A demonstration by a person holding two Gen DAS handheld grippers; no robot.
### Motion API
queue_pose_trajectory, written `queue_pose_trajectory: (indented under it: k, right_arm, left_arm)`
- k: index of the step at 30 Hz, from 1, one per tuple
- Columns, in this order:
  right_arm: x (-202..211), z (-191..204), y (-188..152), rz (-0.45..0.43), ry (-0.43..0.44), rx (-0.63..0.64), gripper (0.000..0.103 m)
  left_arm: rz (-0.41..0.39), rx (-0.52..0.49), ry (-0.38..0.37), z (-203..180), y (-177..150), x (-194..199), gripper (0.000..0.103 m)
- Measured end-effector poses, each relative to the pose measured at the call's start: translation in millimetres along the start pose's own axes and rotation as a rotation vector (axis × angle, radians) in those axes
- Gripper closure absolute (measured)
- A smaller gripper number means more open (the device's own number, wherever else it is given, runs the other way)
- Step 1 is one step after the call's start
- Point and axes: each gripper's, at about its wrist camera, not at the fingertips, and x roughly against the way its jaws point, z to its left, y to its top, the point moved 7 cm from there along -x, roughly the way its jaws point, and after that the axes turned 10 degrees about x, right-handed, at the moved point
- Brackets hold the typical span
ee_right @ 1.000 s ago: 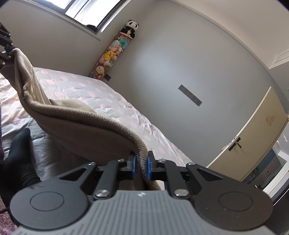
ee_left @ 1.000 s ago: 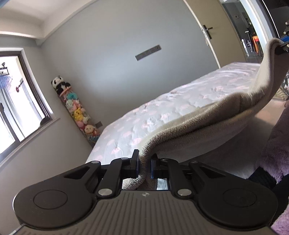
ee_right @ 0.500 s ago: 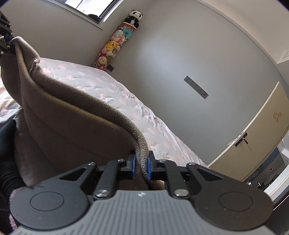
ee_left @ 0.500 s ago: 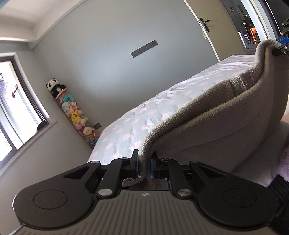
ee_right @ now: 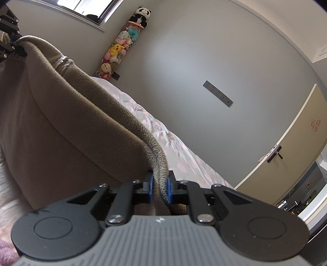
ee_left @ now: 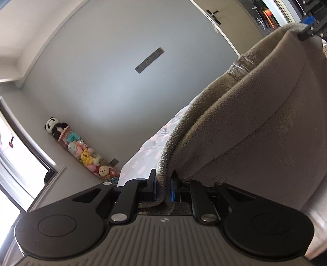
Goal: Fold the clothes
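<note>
Above the bed with the pale sheet of pink spots (ee_left: 147, 151), a soft brown fleece garment (ee_left: 255, 126) is held up, stretched between the two claws. One edge is pinched tight by the left gripper (ee_left: 163, 187), and another edge is pinched tight by the right gripper (ee_right: 160, 189). Beside the grey wall (ee_right: 204, 51), a tall stack of soft toys with a panda on top (ee_right: 122, 45) is seen.

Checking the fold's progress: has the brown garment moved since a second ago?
Yes. The brown garment has risen, now covering most of the bed and reaching the door in the left wrist view.
</note>
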Motion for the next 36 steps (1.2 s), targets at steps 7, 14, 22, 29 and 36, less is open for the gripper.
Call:
queue_pose_trajectory:
  k: [7,14,22,29,36]
  right_arm:
    - [-87,-20,-1,0.039,0.024,-0.061,0.088]
    - [-188,-17,-21,0.113,0.096,-0.073,0.088]
    - [-288,21,-53,0.194,0.188,-0.084,0.087]
    - [-336,44,-74,0.238,0.248,-0.114,0.081]
    - [-364,48,-81,0.301,0.299,-0.197,0.078]
  left_arm:
    - [0.029,-0.065,-0.021,-11,20,-83,0.093]
    - [0.142,-0.147,-0.089,-41,2,-178,0.092]
    - [0.275,-0.198,-0.188,-75,-48,-258,0.092]
    - [0.336,-0.147,-0.263,-86,-78,-279,0.092]
    - [0.398,-0.029,-0.339,-66,-80,-286,0.09]
